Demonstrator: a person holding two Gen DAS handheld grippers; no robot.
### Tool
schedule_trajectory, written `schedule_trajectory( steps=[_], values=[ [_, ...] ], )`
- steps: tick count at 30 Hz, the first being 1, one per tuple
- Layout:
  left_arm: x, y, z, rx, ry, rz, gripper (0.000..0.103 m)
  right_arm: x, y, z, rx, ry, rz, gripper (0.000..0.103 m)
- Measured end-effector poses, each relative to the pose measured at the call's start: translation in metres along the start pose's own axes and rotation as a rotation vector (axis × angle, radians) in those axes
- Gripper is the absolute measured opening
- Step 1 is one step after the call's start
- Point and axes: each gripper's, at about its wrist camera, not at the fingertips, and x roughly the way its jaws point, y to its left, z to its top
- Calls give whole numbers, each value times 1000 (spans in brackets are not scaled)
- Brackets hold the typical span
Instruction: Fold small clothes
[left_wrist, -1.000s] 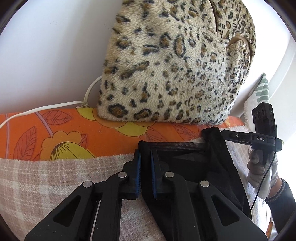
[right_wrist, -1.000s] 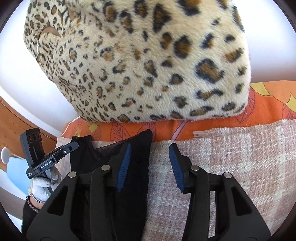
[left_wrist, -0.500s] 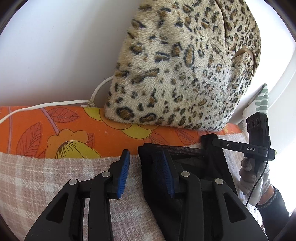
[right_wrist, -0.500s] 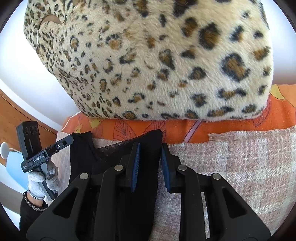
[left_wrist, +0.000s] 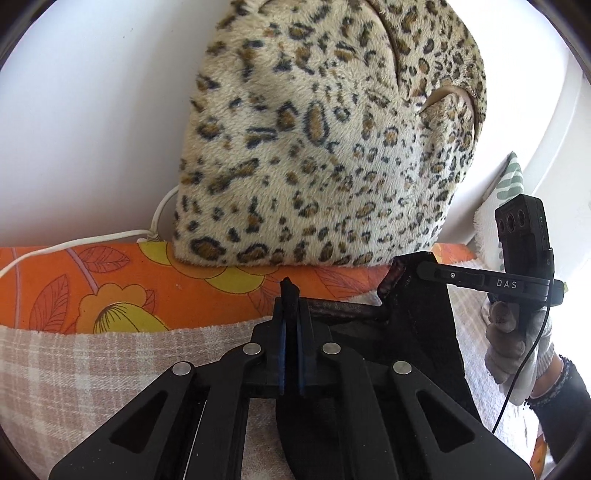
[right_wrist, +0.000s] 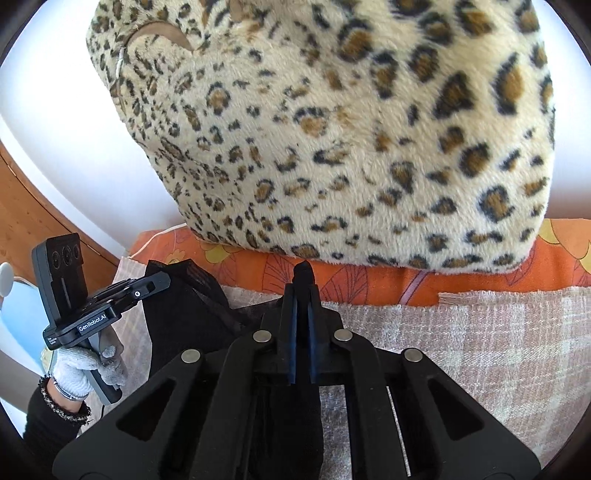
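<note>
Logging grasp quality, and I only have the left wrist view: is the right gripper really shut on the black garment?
Observer: Yes. In the right wrist view the right gripper has its fingers closed on a corner of the black garment, and a tip of fabric pokes out beyond them.
Operator: What lies on the far side of the left gripper?
Observer: Beyond the left gripper there is a wooden panel and a pale blue object.

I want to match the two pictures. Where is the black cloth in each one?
Left wrist view: the black cloth lies lower right, a corner pinched in the left tool.
Right wrist view: lower left, a corner pinched in the right tool.
Shared landmark: the leopard pillow behind.
</note>
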Motion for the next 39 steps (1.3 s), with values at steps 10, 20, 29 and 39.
schedule_trajectory(
  steps=[10, 20, 29, 39],
  values=[
    [-65, -61, -3, 79, -52, -39, 3, -74, 41, -11, -43, -54, 36, 6],
    [-137, -121, -50, 109, -67, -63, 3, -149, 82, -71, -93, -64, 45, 6],
    [-191, -168, -122, 179, -51, -73, 3, -196, 101, -165, -139, -46, 45, 6],
    [-205, -181, -216, 276, 13, -29, 3, -202, 101, -272, -183, -18, 4, 6]
  ],
)
